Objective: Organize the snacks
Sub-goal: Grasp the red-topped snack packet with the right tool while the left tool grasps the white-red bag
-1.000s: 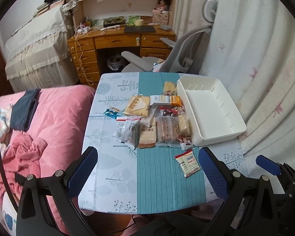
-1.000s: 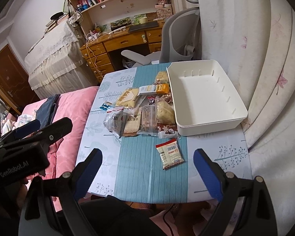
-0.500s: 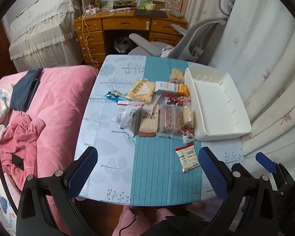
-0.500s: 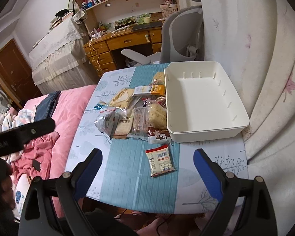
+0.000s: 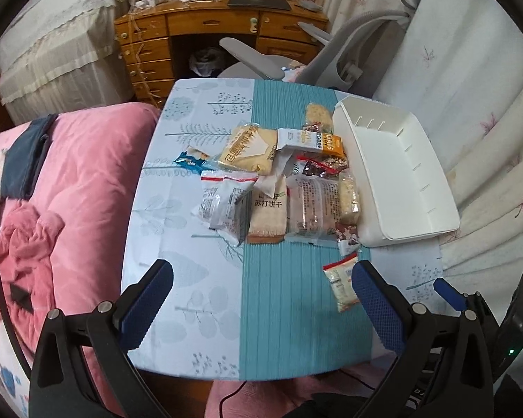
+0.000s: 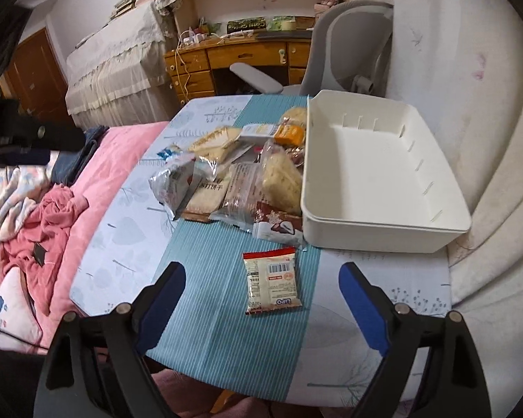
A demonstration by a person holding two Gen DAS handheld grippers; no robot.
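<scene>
We have both grippers over the table (image 6: 383, 271), jaws wide, nothing held. Right gripper (image 6: 261, 278) jaws just closed slightly; LIPO packet (image 6: 272, 285) lies flat between them, untouched. Left gripper (image 5: 261, 289) empty. Snack pile (image 6: 240, 174) mid-frame, orange OATS box (image 5: 327, 141) legible. White bin (image 6: 383, 177) right, touching the pile.

You have a smooth white plastic bin (image 6: 383, 223) at right on a ribbed teal-and-printed tablecloth (image 6: 226, 313). The snack packets (image 6: 272, 280) are glossy crinkled film. At upper centre stands a varnished wooden desk (image 5: 205, 24); at left lies a soft, matt pink blanket (image 5: 80, 181).
</scene>
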